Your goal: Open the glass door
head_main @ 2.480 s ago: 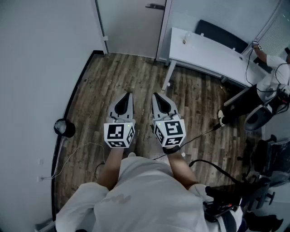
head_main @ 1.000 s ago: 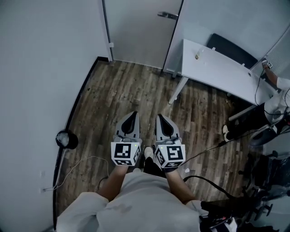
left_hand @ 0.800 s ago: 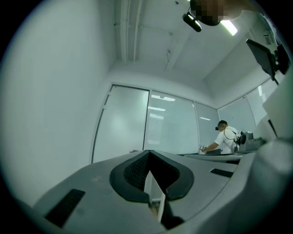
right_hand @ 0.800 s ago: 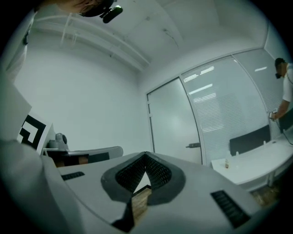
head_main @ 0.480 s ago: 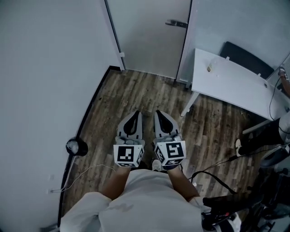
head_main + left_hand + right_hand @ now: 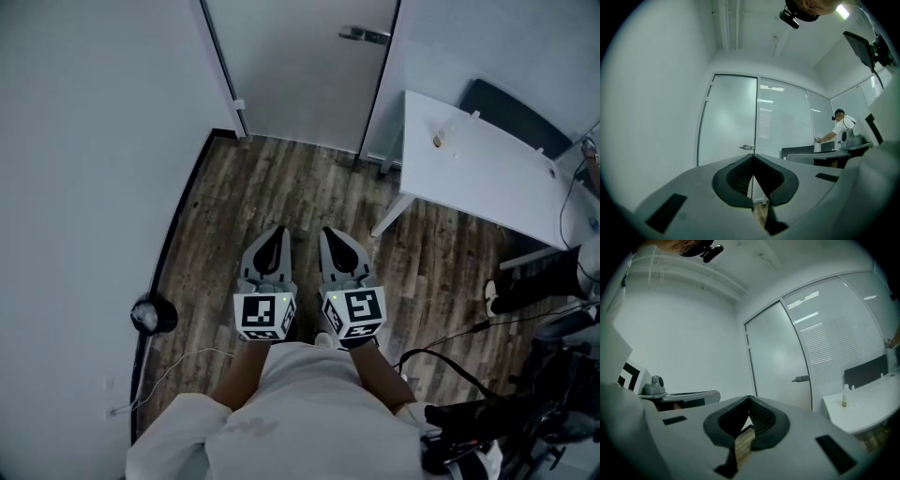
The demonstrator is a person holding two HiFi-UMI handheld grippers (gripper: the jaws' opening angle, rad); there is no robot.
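Holding both tools level and side by side over the wood floor (image 6: pixel 281 187), you face the glass door (image 6: pixel 300 66), which stands at the top of the head view, well apart from the tips. Left gripper (image 6: pixel 277 232): jaws pressed together at the tips, nothing between them. Right gripper (image 6: pixel 330 234): jaws likewise together, nothing held. The door is frosted and sits flush in its frame, with its lever handle (image 6: pixel 364 35) at the right edge, untouched. Right of the door runs a glazed partition (image 6: pixel 783 117) with blinds. A white table (image 6: pixel 487 159) stands near it, bearing a small bottle (image 6: pixel 437 142). The left gripper view shows a person (image 6: pixel 841 129) in a white shirt beyond the table.
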